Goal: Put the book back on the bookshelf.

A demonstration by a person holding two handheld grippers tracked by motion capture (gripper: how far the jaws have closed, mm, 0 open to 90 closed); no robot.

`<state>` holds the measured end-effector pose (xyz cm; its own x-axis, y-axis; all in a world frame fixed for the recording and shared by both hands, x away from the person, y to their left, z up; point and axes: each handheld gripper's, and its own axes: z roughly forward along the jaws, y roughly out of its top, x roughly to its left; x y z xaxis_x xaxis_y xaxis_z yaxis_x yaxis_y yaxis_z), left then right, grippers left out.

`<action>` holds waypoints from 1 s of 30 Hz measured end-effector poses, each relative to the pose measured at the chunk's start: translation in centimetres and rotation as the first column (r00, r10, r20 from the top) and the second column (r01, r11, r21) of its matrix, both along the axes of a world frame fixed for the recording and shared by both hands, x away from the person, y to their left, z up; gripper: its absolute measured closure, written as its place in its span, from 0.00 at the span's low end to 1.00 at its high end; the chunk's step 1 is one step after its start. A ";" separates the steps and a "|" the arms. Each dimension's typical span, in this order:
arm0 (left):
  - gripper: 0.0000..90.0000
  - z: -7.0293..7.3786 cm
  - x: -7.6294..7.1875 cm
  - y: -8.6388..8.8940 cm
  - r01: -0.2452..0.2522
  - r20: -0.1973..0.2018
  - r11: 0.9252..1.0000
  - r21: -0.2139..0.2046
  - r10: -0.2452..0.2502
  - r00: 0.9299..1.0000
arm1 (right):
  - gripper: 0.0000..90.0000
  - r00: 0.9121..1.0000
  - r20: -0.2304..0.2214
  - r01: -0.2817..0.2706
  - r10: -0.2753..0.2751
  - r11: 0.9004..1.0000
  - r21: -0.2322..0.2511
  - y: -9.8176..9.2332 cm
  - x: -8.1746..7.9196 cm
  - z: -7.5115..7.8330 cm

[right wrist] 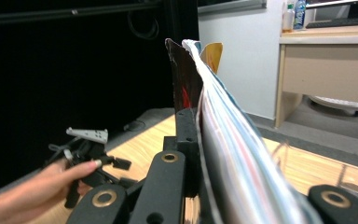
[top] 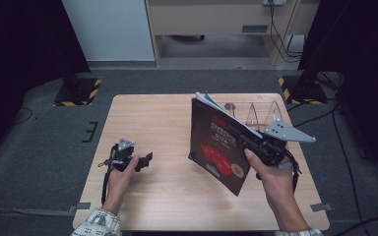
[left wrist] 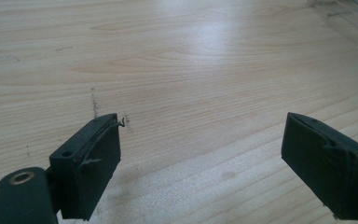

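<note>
1. Right gripper [top: 241,135] clamped on the edge of a dark-covered magazine with red graphics [top: 216,147], held upright and tilted above the right half of the light wooden surface [top: 157,118]; its lower corner sits just over the wood, can't tell if it touches
2. In the right gripper view the black jaws are closed tight on the magazine [right wrist: 223,135], pages fanning past the jaw
3. Left gripper [top: 145,160] low over the left-front of the surface, jaws wide apart, nothing between them; left gripper view shows bare wood [left wrist: 191,70] in the gap
4. Clear wire-frame rack [top: 258,113] at the far right of the surface, just behind the magazine
5. Open room: whole left and centre of the surface, well apart from the magazine
6. Room: grey carpet floor [top: 44,147], black stand bases with yellow-black hazard tape [top: 78,91] at both far corners, beige desk [top: 216,19] behind
</note>
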<state>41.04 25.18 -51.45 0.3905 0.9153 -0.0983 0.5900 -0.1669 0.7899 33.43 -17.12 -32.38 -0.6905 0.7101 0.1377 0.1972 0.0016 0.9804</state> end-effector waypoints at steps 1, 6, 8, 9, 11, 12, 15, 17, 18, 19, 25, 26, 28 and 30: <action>0.12 0.0 0.0 -0.1 0.007 -0.001 1.000 0.006 -0.007 1.000 | 0.97 1.000 -0.004 0.006 -0.006 1.000 -0.008 -0.2 -0.1 -0.1; 0.12 -0.3 -0.1 -0.6 0.035 -0.012 0.998 0.044 -0.035 0.999 | 0.97 0.999 -0.011 0.043 -0.043 0.999 -0.024 -1.1 -0.5 -0.7; 0.12 -0.3 -0.1 -0.8 0.042 -0.013 0.998 0.044 -0.042 0.999 | 0.97 0.998 -0.011 0.054 -0.055 0.998 -0.017 -1.5 -0.5 -0.7; 0.12 -0.3 -0.1 -0.8 0.044 -0.012 0.998 0.045 -0.043 0.999 | 0.97 0.998 -0.012 0.062 -0.062 0.998 -0.017 -1.7 -0.5 -0.7; 0.12 -0.3 -0.2 -0.9 0.046 -0.011 0.998 0.049 -0.046 0.999 | 0.97 0.997 -0.010 0.078 -0.078 0.997 -0.021 -2.1 -0.5 -0.6; 0.12 -0.3 -0.2 -0.9 0.046 -0.011 0.998 0.049 -0.046 0.999 | 0.97 0.997 -0.010 0.078 -0.078 0.997 -0.021 -2.1 -0.5 -0.6; 0.12 -0.3 -0.1 -0.7 0.050 -0.014 0.997 0.051 -0.049 0.999 | 0.97 0.995 -0.014 0.096 -0.096 0.995 -0.012 -2.9 -0.5 -0.6; 0.12 -0.4 -0.1 -0.7 0.048 -0.018 0.998 0.043 -0.047 0.999 | 0.97 0.994 -0.019 0.104 -0.104 0.995 -0.009 -3.2 -0.6 -0.6; 0.12 -0.4 -0.1 -0.6 0.046 -0.020 0.998 0.037 -0.046 0.999 | 0.97 0.994 -0.020 0.107 -0.107 0.994 -0.009 -3.4 -0.6 -0.6; 0.12 -0.4 -0.2 -0.6 0.046 -0.021 0.998 0.034 -0.046 0.999 | 0.97 0.994 -0.022 0.111 -0.111 0.994 -0.009 -3.5 -0.7 -0.6; 0.12 -0.4 -0.3 -0.6 0.047 -0.020 0.997 0.053 -0.046 0.999 | 0.97 0.992 -0.026 0.127 -0.127 0.992 -0.017 -4.4 -1.0 -0.7; 0.12 -0.3 -0.3 -0.5 0.041 -0.017 0.998 0.056 -0.040 0.999 | 0.97 0.991 -0.027 0.128 -0.129 0.992 -0.021 -4.7 -1.0 -0.8; 0.12 -0.3 -0.3 -0.5 0.035 -0.016 0.998 0.058 -0.034 0.999 | 0.97 0.990 -0.029 0.134 -0.135 0.991 -0.025 -5.1 -1.2 -0.9; 0.12 -0.4 -0.2 -0.4 0.032 -0.019 0.998 0.055 -0.031 0.999 | 0.97 0.989 -0.033 0.141 -0.142 0.990 -0.029 -5.7 -1.4 -1.0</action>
<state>40.79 24.75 -51.84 0.4180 0.9068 -0.0549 0.5976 -0.2290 0.7684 32.06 -22.78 -33.35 -0.5778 0.8041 0.1400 0.2316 -0.0030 0.9728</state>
